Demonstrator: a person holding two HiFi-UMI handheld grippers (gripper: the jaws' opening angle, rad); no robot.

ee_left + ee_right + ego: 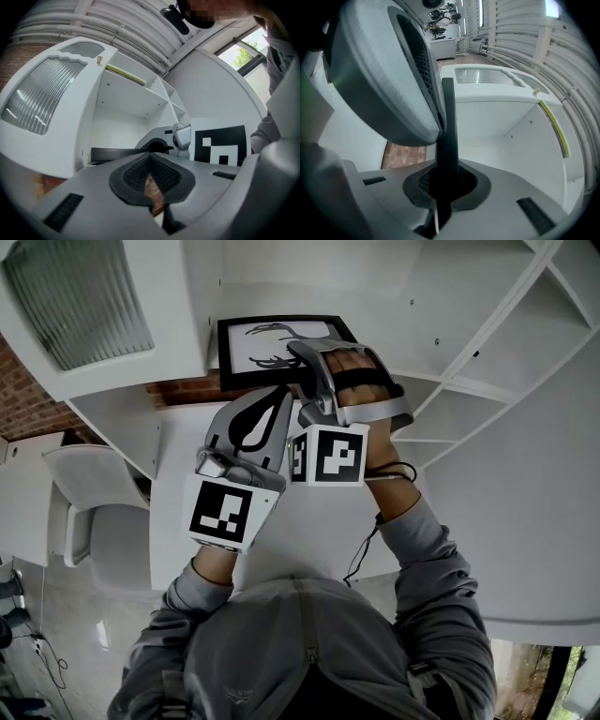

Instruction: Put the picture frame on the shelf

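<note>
Picture frame (272,351) is in the shelf (431,324) compartment, by its left wall, with the right tool (309,367) clamped on its edge. Left tool (278,401) closed, empty, just beside. Placing step. Next: seat the frame steady, then release.

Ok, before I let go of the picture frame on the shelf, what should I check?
1. Right gripper shut on the black rectangular picture frame: ok.
2. Left gripper shut, holding nothing: ok.
3. Frame facing the open white shelf compartment: ok.
4. Frame's edge resting on the compartment floor: cannot tell.
5. Left gripper clear of the frame: cannot tell.
</note>
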